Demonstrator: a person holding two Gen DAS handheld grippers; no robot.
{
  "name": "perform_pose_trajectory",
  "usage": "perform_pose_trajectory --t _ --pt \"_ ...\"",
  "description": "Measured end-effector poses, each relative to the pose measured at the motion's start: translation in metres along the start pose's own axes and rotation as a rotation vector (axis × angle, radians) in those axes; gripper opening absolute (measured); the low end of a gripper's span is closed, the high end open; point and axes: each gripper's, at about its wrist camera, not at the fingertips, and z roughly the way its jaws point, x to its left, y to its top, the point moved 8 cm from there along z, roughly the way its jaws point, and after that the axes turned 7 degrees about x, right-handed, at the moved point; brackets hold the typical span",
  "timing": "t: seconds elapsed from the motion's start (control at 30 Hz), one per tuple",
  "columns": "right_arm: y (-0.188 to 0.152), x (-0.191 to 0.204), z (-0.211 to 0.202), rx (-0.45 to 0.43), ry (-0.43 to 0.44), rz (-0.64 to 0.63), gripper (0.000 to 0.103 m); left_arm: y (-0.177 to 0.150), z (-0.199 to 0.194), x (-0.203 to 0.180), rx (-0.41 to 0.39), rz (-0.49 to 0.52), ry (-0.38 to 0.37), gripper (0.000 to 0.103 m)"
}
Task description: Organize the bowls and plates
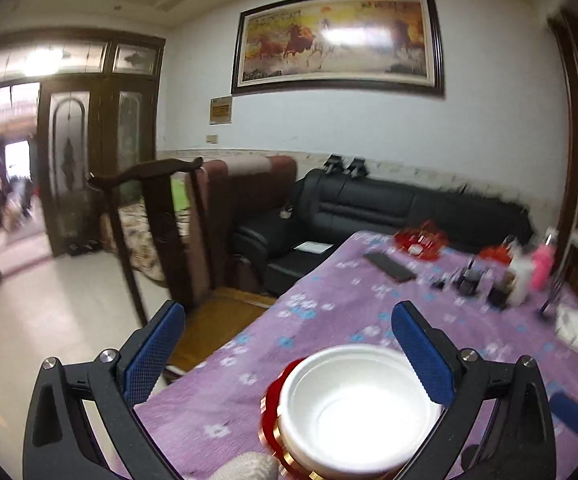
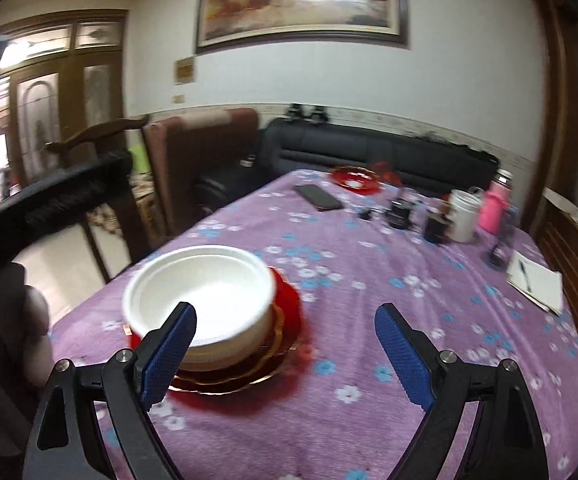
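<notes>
Right wrist view: both hand-held grippers (image 2: 285, 354) (image 1: 289, 354) spread apart near white bowls (image 2: 201, 296) on red plates (image 2: 285, 320); no legible writing.

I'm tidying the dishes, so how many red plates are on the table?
2 for sure: one red plate under the white bowl, another at the far end. More may hide in the near stack.

I found no readable text anywhere, the small plaque (image 1: 221, 110) on the wall too blurred to make out, the framed painting (image 1: 339, 42) carried marks along its top I couldn't read
</notes>
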Motion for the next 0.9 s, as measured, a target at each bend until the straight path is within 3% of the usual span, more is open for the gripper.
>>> perform_pose_trajectory --t 0.3,0.63,0.9 --pt "-0.019 0.007 -0.004 0.004 0.116 -0.028 0.094 -0.022 -0.018 -0.023 0.130 0.012 -0.009 0.103" --pt "-0.026 -0.023 -0.002 0.015 0.088 0.018 0.094 -0.033 -0.011 -0.046 0.224 0.005 -0.074 0.103" --pt "-0.028 -0.009 0.011 0.049 0.086 -0.022 0.094 -0.046 0.009 -0.037 0.289 -0.021 -0.082 0.103"
